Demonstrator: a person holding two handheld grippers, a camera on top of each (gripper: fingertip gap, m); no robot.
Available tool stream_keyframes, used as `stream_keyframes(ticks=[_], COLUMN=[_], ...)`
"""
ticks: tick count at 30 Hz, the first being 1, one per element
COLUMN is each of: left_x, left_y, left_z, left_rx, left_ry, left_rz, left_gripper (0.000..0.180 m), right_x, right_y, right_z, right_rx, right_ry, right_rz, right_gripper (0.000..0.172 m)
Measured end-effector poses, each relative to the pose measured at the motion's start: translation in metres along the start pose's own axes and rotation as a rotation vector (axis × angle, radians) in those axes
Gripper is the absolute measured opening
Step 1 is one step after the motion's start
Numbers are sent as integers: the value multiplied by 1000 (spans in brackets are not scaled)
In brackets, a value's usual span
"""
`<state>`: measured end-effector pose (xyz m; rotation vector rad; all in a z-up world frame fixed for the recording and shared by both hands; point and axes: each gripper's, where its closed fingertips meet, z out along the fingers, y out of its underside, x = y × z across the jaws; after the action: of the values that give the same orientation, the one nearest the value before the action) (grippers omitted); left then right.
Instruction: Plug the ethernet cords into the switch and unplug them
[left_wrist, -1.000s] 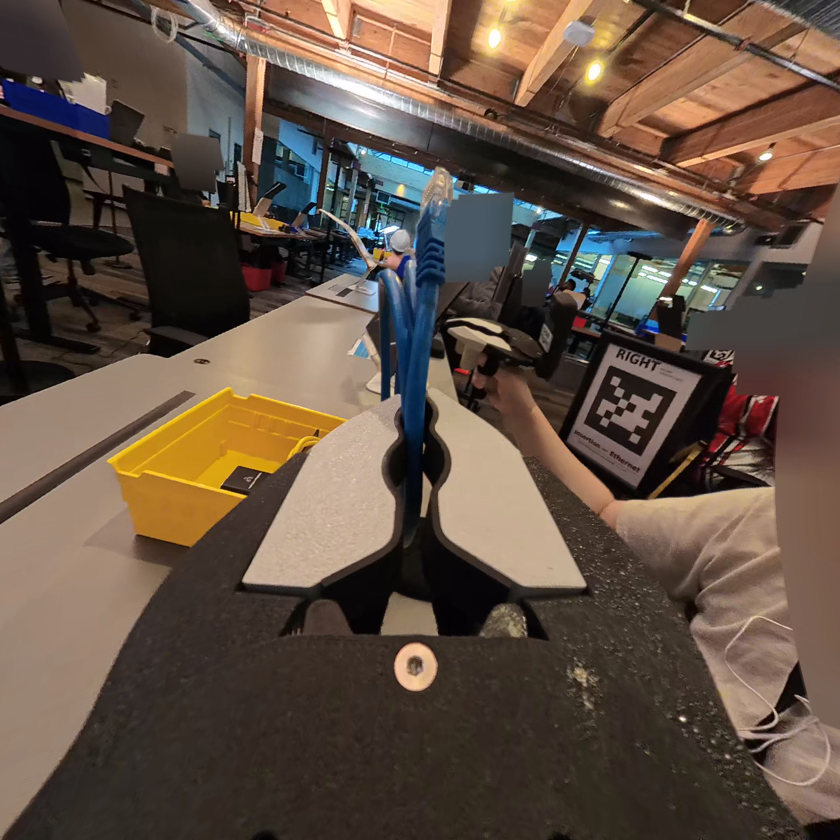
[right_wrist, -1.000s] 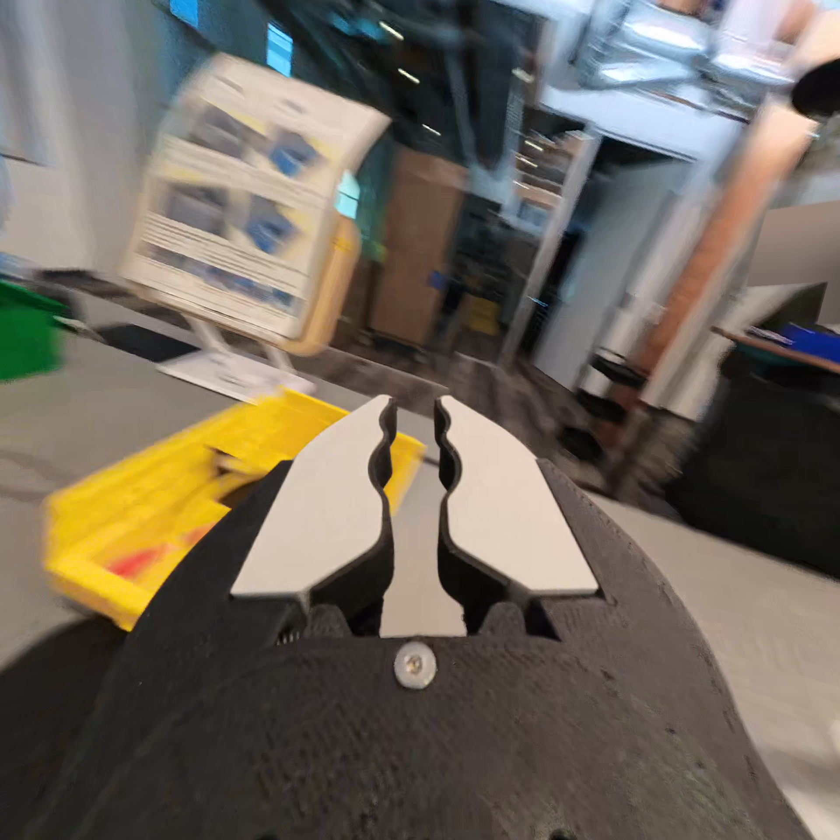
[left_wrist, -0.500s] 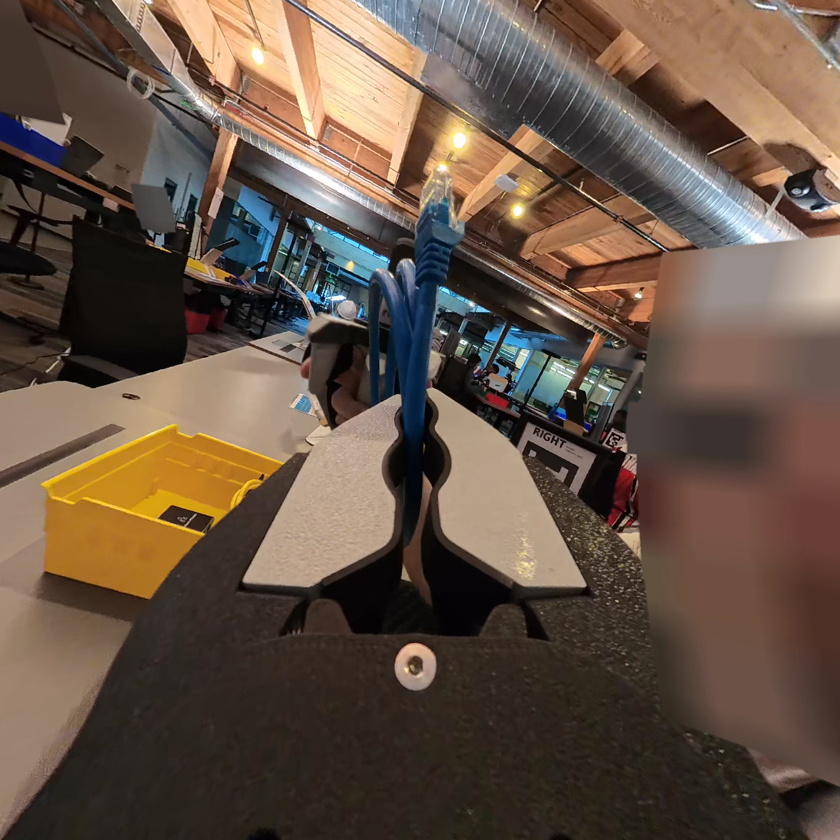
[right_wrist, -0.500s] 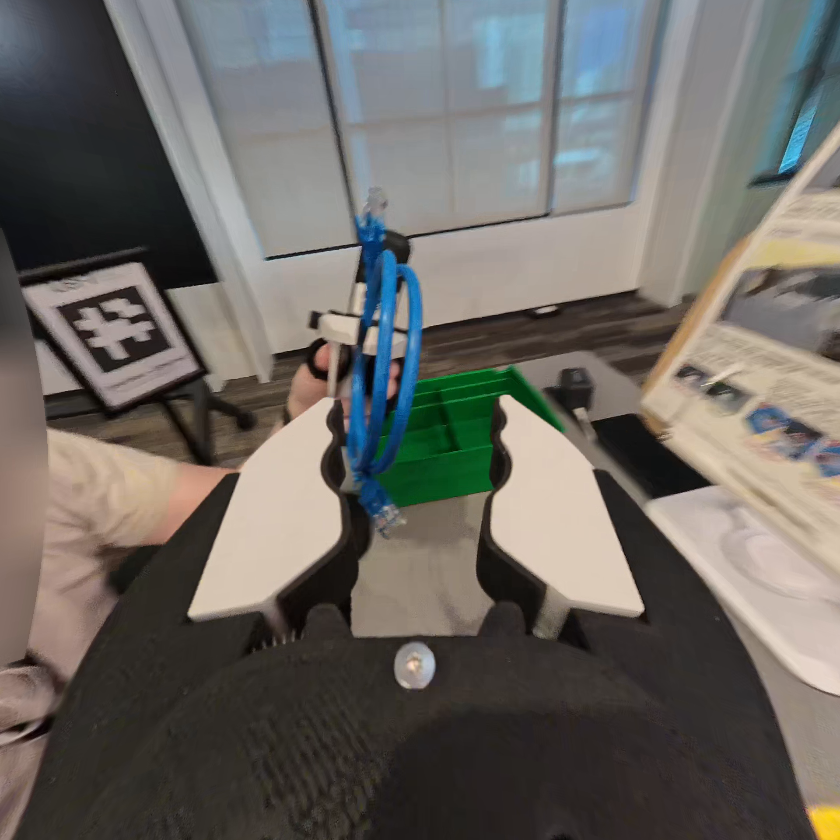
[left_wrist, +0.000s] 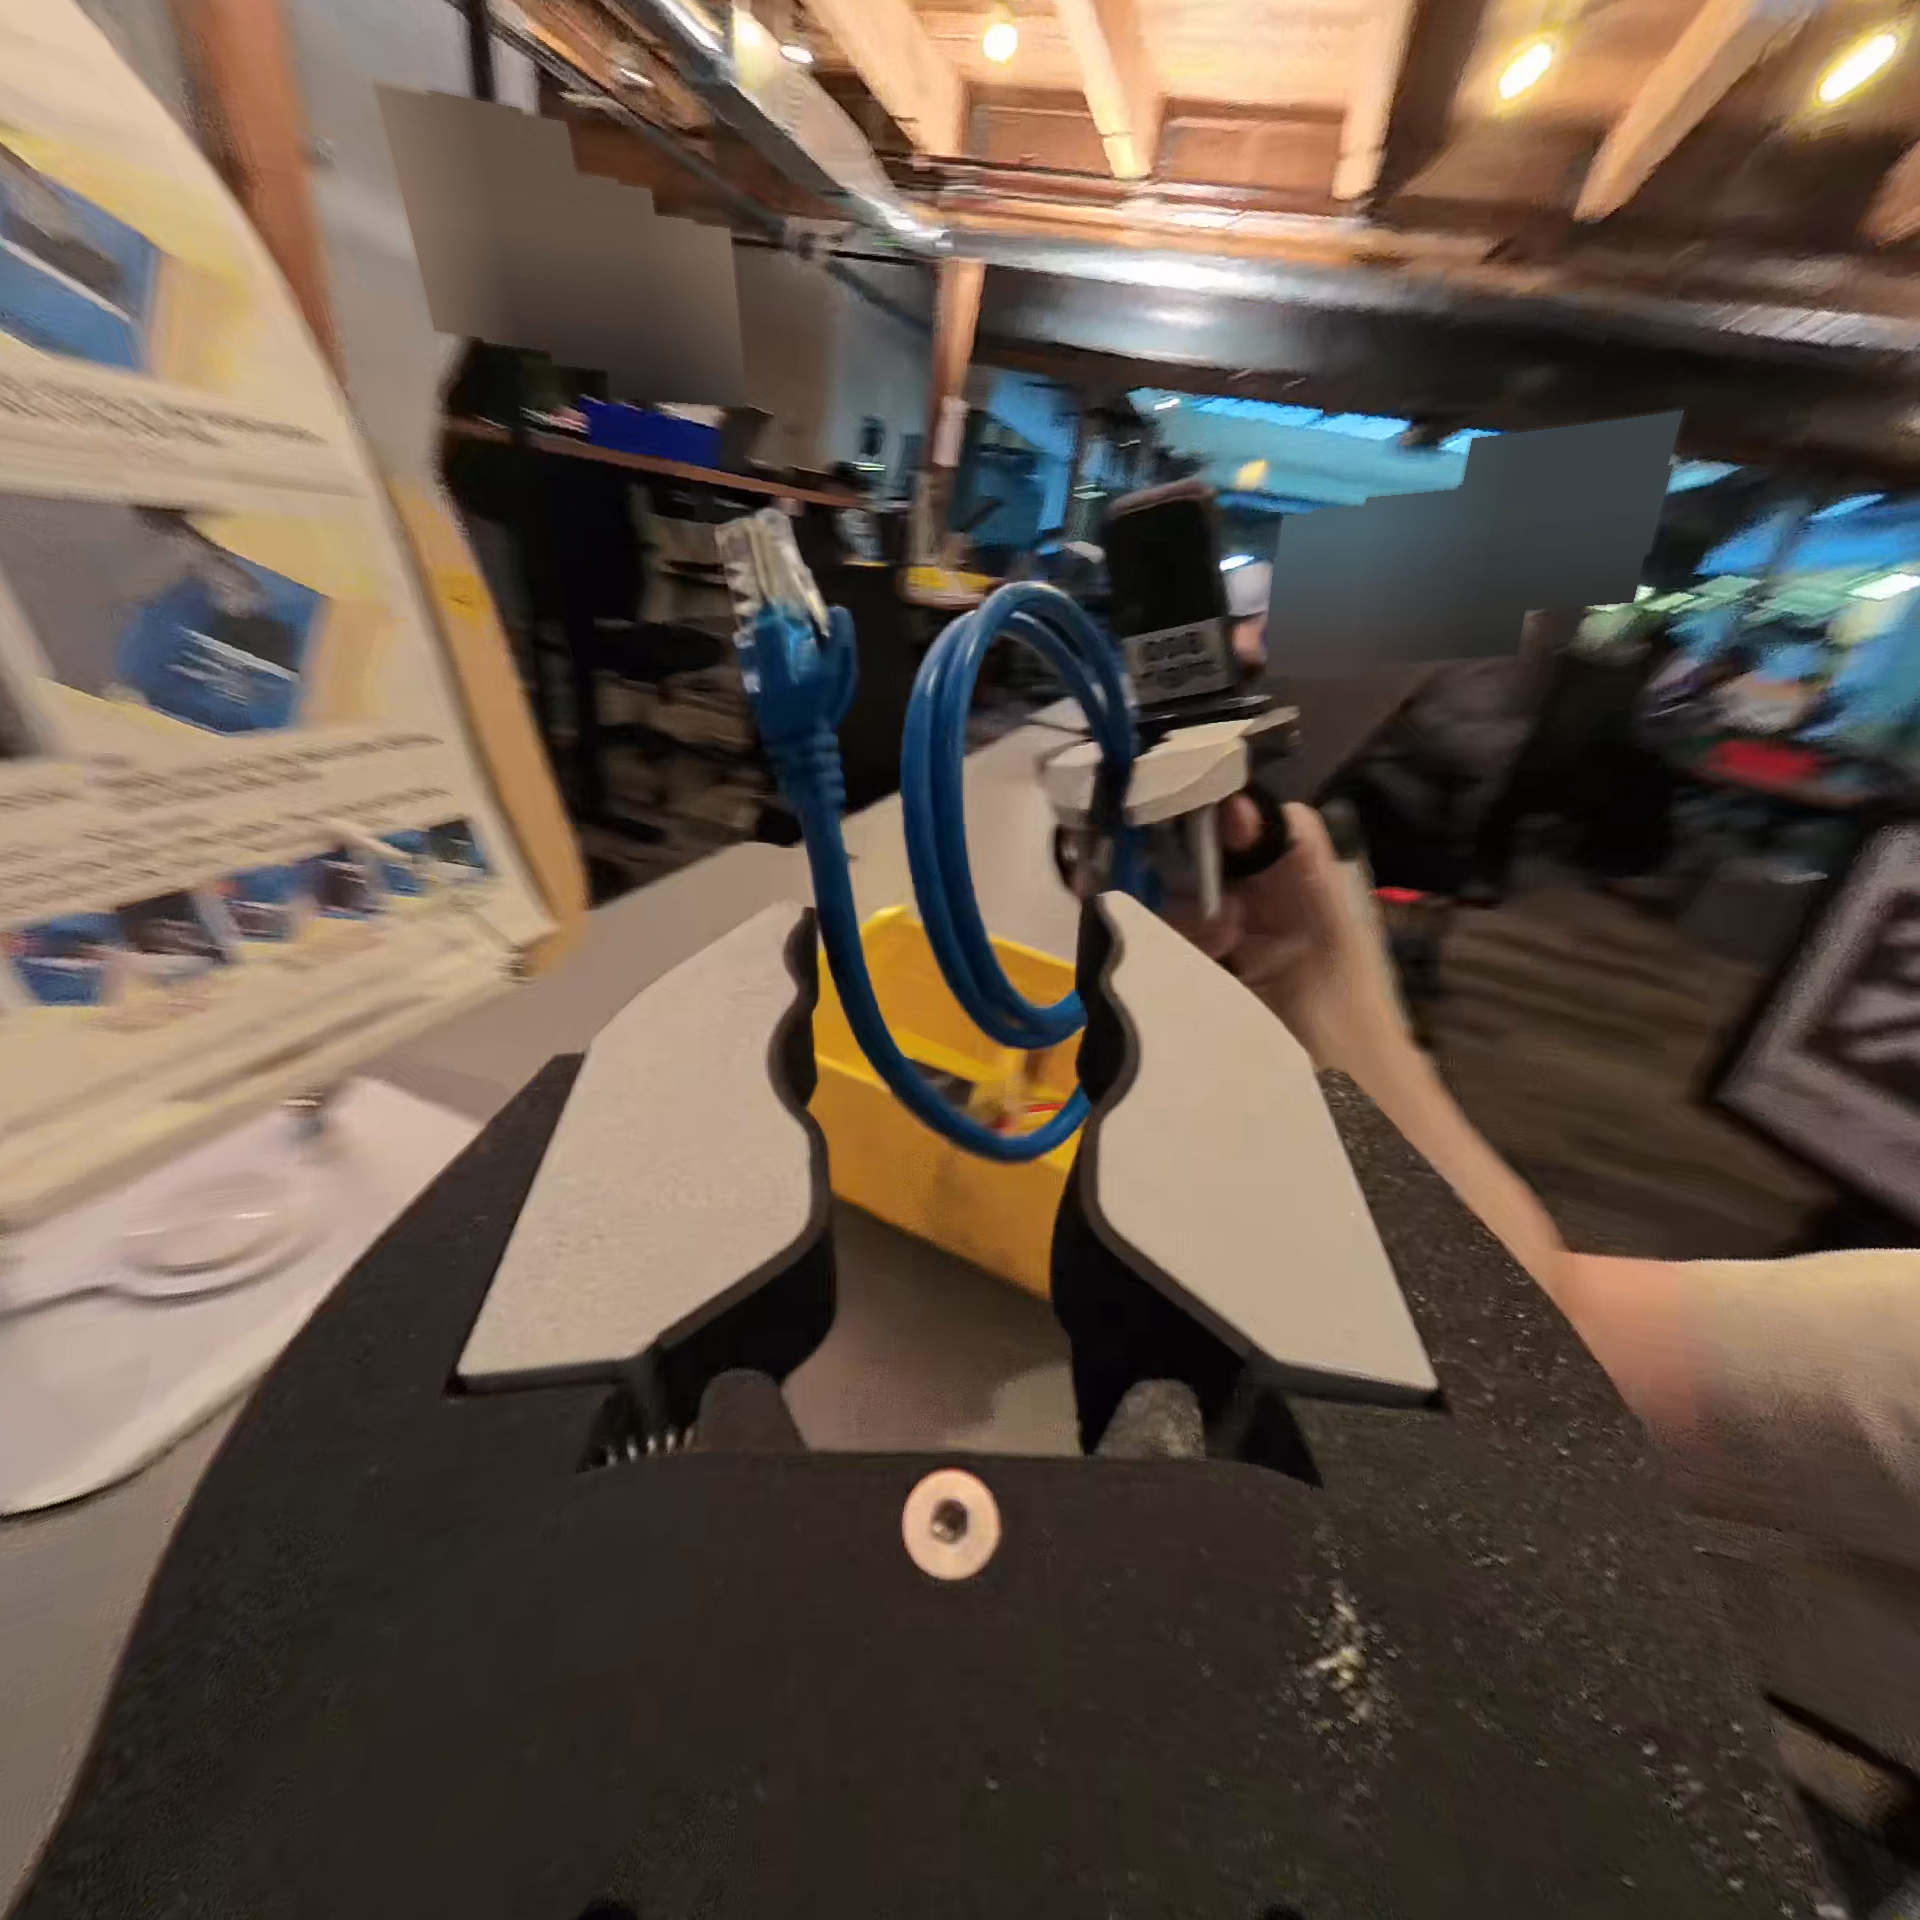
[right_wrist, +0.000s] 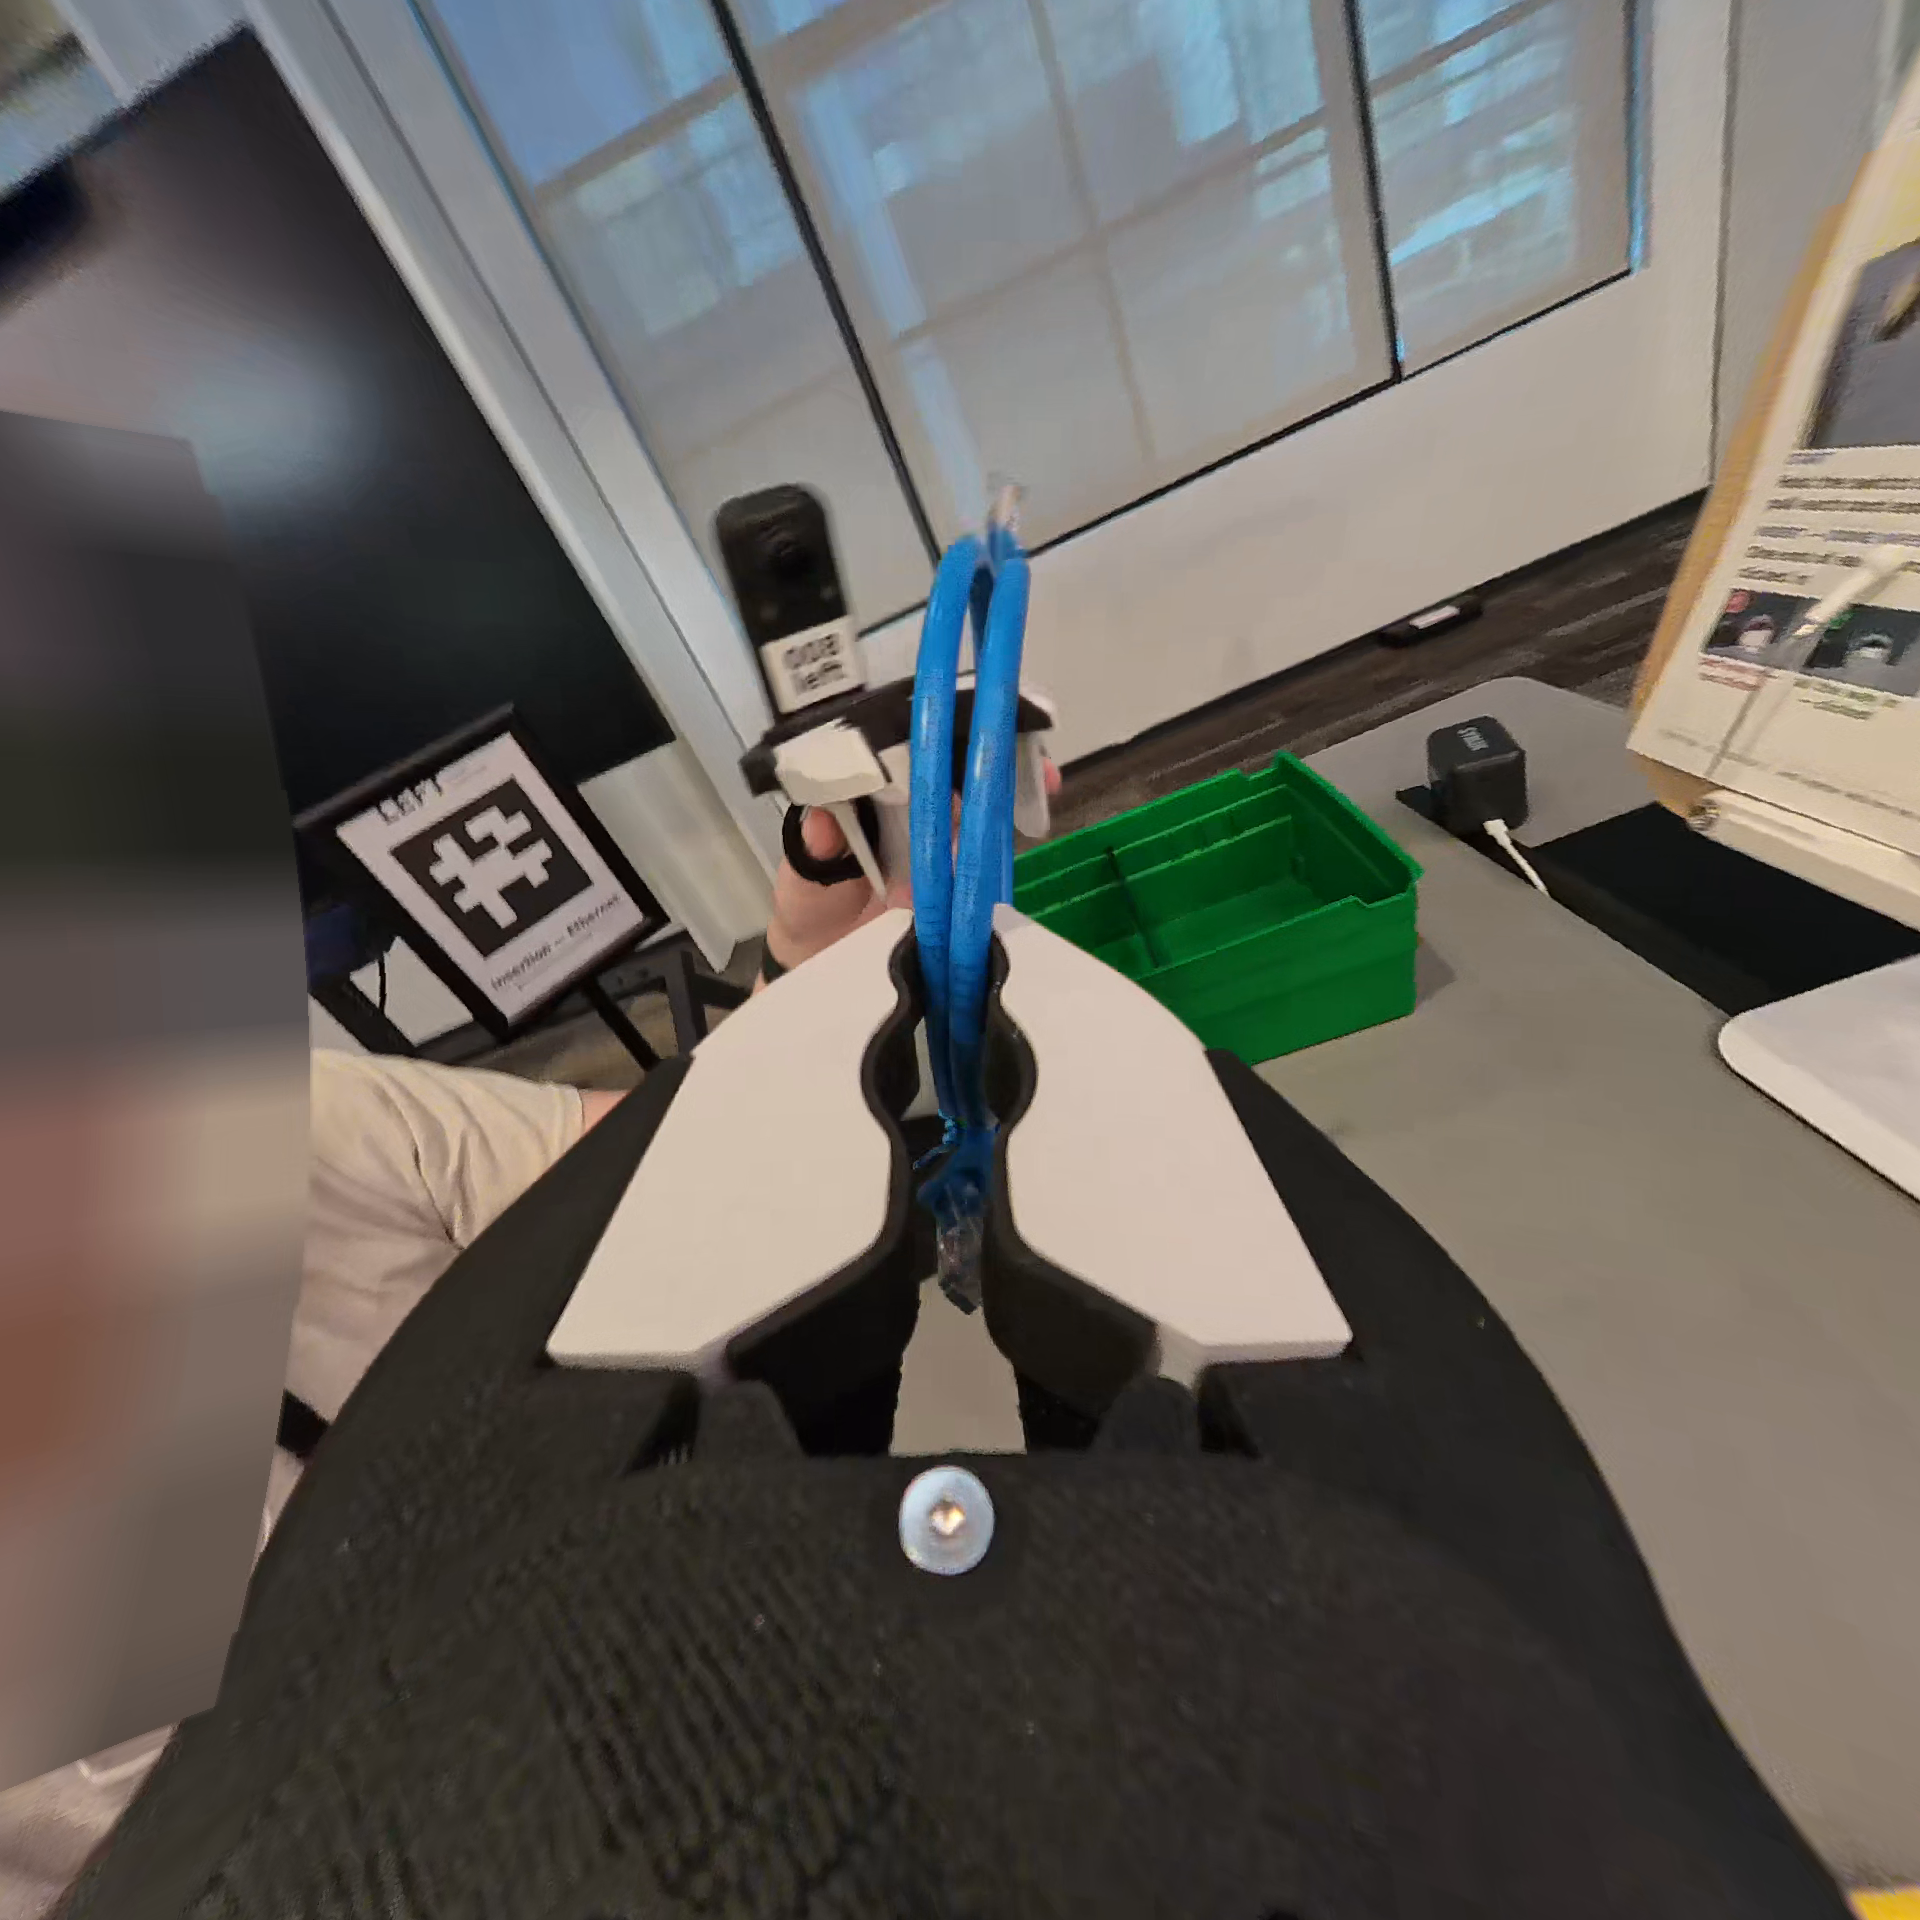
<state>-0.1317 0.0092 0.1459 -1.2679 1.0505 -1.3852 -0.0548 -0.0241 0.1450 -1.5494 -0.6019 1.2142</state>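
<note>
A coiled blue ethernet cable (right_wrist: 961, 748) stands up out of my right gripper (right_wrist: 951, 925), whose pads are shut on its strands. One clear plug (right_wrist: 956, 1236) lies deep between the right fingers. In the left wrist view my left gripper (left_wrist: 945, 925) is open. The cable's loop (left_wrist: 935, 831) hangs between its fingers, and the pads do not press on it. The other plug (left_wrist: 774, 582) points up. The right gripper (left_wrist: 1143, 774) shows beyond, clamped on the loop. The left gripper (right_wrist: 883, 769) shows behind the cable in the right wrist view.
A yellow bin (left_wrist: 935, 1174) sits on the grey table just past the left fingers. A green divided bin (right_wrist: 1247, 914), a black charger block (right_wrist: 1475, 769) and a poster board (right_wrist: 1818, 623) on a white base (right_wrist: 1839, 1070) stand on the table. A marker sign (right_wrist: 488, 873) stands beside it. Across from one pair of fingers to the other is roughly 10 cm.
My left gripper, which was shut on the cable, has opened and let it go. My right gripper, wide open around the cable half a second ago, has shut on it. Both views swung.
</note>
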Motion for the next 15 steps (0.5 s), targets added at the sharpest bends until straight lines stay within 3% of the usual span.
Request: stream_keyframes(ticks=[4, 10, 11, 14, 15], left_x=[5, 20, 18, 21, 13], left_y=[0, 43, 54, 83, 84], left_z=[-4, 31, 35, 48, 51], left_rx=[-73, -257, -288, -346, -340], left_ry=[-161, -237, -232, -120, -162], left_rz=[292, 728, 770, 702, 716], left_gripper=[52, 52, 53, 54, 54], right_x=[24, 39, 38, 29, 24], right_y=[-8, 1, 3, 9, 10], right_z=[-12, -5, -2, 9, 13], right_rx=[98, 107, 92, 44, 30], right_ry=[46, 29, 25, 20, 2], right_rz=[123, 235, 233, 209, 204], right_gripper=[5, 2, 2, 2, 2])
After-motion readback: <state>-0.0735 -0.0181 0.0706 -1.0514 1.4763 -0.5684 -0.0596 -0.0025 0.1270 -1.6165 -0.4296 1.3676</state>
